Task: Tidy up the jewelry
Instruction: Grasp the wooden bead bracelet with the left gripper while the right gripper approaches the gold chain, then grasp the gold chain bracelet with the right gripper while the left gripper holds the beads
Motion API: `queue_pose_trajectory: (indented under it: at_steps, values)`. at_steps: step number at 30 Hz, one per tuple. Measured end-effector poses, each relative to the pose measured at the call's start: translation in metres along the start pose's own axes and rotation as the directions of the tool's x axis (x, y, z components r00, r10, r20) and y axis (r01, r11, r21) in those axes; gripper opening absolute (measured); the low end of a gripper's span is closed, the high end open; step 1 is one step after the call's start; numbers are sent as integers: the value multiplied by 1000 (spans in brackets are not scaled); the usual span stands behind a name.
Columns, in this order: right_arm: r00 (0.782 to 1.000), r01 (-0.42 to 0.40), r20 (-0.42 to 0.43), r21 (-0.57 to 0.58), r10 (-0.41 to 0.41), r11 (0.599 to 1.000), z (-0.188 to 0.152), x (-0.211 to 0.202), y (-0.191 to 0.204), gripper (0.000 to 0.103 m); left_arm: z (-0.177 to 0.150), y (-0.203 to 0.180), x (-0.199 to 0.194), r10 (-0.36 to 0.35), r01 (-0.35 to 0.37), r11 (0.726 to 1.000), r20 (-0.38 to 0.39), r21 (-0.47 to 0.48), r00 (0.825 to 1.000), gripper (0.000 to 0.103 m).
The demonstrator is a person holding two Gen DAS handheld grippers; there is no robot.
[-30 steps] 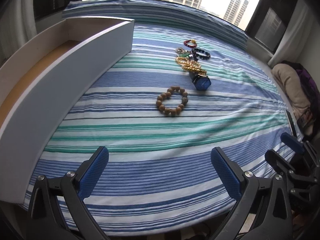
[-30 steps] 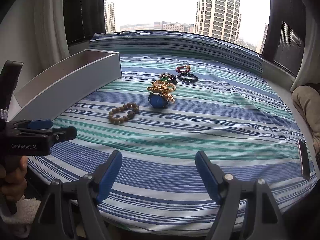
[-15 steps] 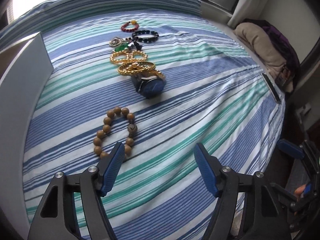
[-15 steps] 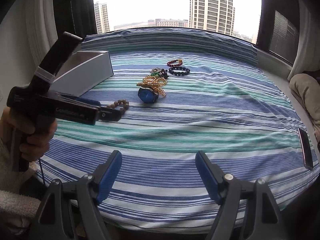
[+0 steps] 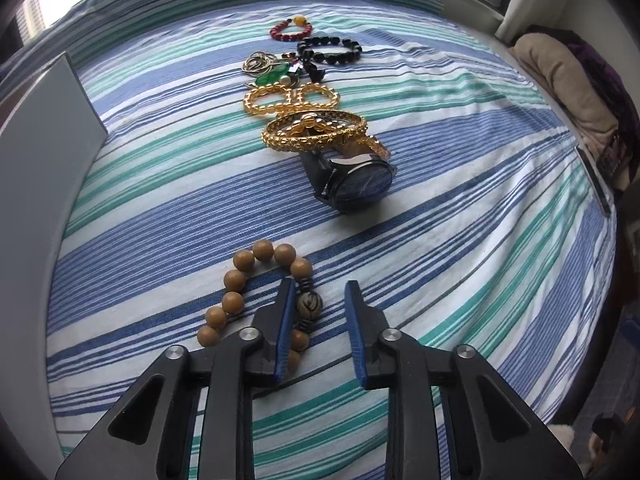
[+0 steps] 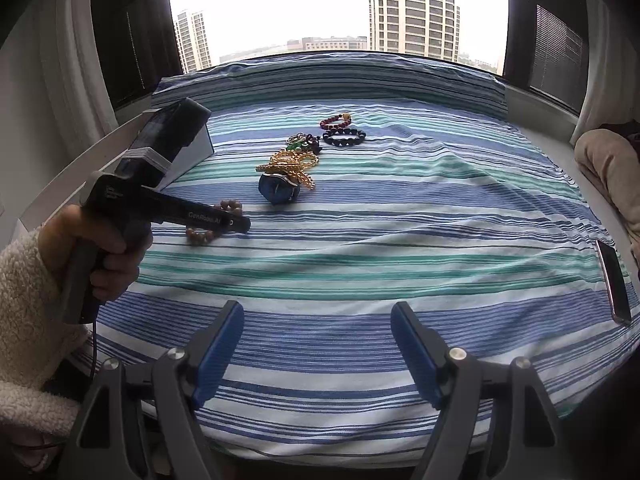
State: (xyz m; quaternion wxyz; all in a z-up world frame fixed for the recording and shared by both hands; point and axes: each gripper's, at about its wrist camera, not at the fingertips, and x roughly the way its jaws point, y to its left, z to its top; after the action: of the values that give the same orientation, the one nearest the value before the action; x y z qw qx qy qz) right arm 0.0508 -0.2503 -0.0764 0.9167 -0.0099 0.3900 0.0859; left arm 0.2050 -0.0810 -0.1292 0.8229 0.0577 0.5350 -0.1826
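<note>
A brown wooden bead bracelet (image 5: 240,276) lies on the striped bed cover; it also shows in the right wrist view (image 6: 200,235). My left gripper (image 5: 320,298) is down over the bracelet's right side, jaws partly closed, with the large carved bead (image 5: 309,303) between them and a gap still showing. Beyond lie a blue-faced watch (image 5: 356,184), gold bangles (image 5: 316,130), gold bead bracelets (image 5: 290,98), a green pendant with rings (image 5: 272,74), a black bead bracelet (image 5: 330,50) and a red bead bracelet (image 5: 291,30). My right gripper (image 6: 318,334) is open and empty over the bed's near edge.
A white open box (image 5: 36,132) stands along the left side of the bed. A phone (image 6: 612,282) lies at the bed's right edge. A beige and purple bundle (image 5: 568,88) sits at the far right. The window is behind the bed.
My left gripper has moved forward and down over the wooden bracelet and its jaws have narrowed around the large bead. The right gripper has stayed in place.
</note>
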Motion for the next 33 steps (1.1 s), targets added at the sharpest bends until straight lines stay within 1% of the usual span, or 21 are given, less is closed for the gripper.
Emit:
queue_pose_trajectory:
  at_steps: [1, 4, 6, 8, 10, 11, 13, 15, 16, 17, 19, 21, 22, 24, 25, 26, 28, 30, 31, 32, 33]
  values:
    - [1000, 1, -3, 5, -1, 1000, 0, 1, -1, 77, 1, 1, 1, 5, -5, 1000, -1, -5, 1000, 12]
    - [1000, -3, -2, 17, 3, 1000, 5, 2, -6, 77, 0, 10, -2, -19, 18, 997, -11, -75, 1000, 11]
    - [1000, -19, 9, 21, 19, 1000, 14, 2, -13, 77, -5, 17, -10, -40, 40, 992, 7, -117, 999, 11]
    - [997, -73, 22, 33, 73, 997, 28, 4, -22, 77, -9, 25, -22, -60, 64, 987, 34, -149, 998, 11]
    - [987, -158, 24, 32, 157, 987, 48, 13, -29, 77, -14, 33, -36, -78, 88, 980, 60, -177, 995, 11]
    - [983, -184, 14, 18, 184, 983, 61, 21, -29, 77, -17, 38, -44, -89, 100, 977, 71, -188, 994, 11]
    - [972, -234, -2, -50, 234, 971, 89, 40, -19, 77, -23, 45, -57, -103, 120, 970, 91, -211, 991, 11]
    - [956, -294, -43, -141, 291, 945, 119, 64, 3, 77, -27, 52, -68, -115, 137, 963, 104, -232, 988, 11]
    - [945, -326, -82, -182, 316, 928, 135, 78, 17, 75, -29, 55, -73, -120, 143, 959, 110, -243, 987, 11]
    - [929, -366, -134, -214, 344, 905, 149, 94, 31, 63, -31, 59, -78, -124, 150, 956, 115, -252, 986, 11]
    - [903, -412, -239, -251, 356, 876, 174, 129, 55, 46, -33, 64, -86, -131, 162, 949, 130, -270, 983, 11]
    - [882, -425, -348, -291, 319, 857, 191, 163, 77, 46, -35, 70, -93, -130, 167, 944, 145, -284, 981, 11]
    - [880, -412, -383, -321, 281, 853, 196, 176, 87, 46, -37, 72, -97, -128, 168, 942, 153, -290, 980, 11]
    - [863, -390, -467, -374, 193, 841, 200, 202, 107, 45, -40, 77, -102, -125, 170, 938, 165, -301, 978, 11]
    - [861, -362, -490, -409, 133, 837, 199, 211, 114, 43, -42, 79, -105, -125, 173, 936, 170, -306, 978, 11]
    - [860, -332, -505, -441, 75, 834, 198, 220, 121, 39, -44, 82, -107, -125, 176, 934, 174, -312, 977, 11]
    - [842, -296, -539, -481, -12, 825, 193, 235, 127, 35, -47, 86, -109, -128, 181, 930, 179, -320, 975, 11]
    - [828, -270, -557, -506, -71, 819, 188, 243, 132, 32, -50, 89, -110, -131, 185, 928, 182, -324, 975, 11]
    - [822, -258, -561, -519, -97, 815, 185, 246, 133, 29, -51, 90, -109, -131, 185, 927, 180, -325, 975, 11]
    - [817, -243, -562, -532, -124, 811, 182, 248, 134, 23, -53, 91, -109, -131, 185, 927, 179, -327, 975, 11]
    - [818, -219, -554, -545, -152, 809, 180, 250, 134, 19, -52, 90, -108, -132, 185, 925, 178, -331, 975, 11]
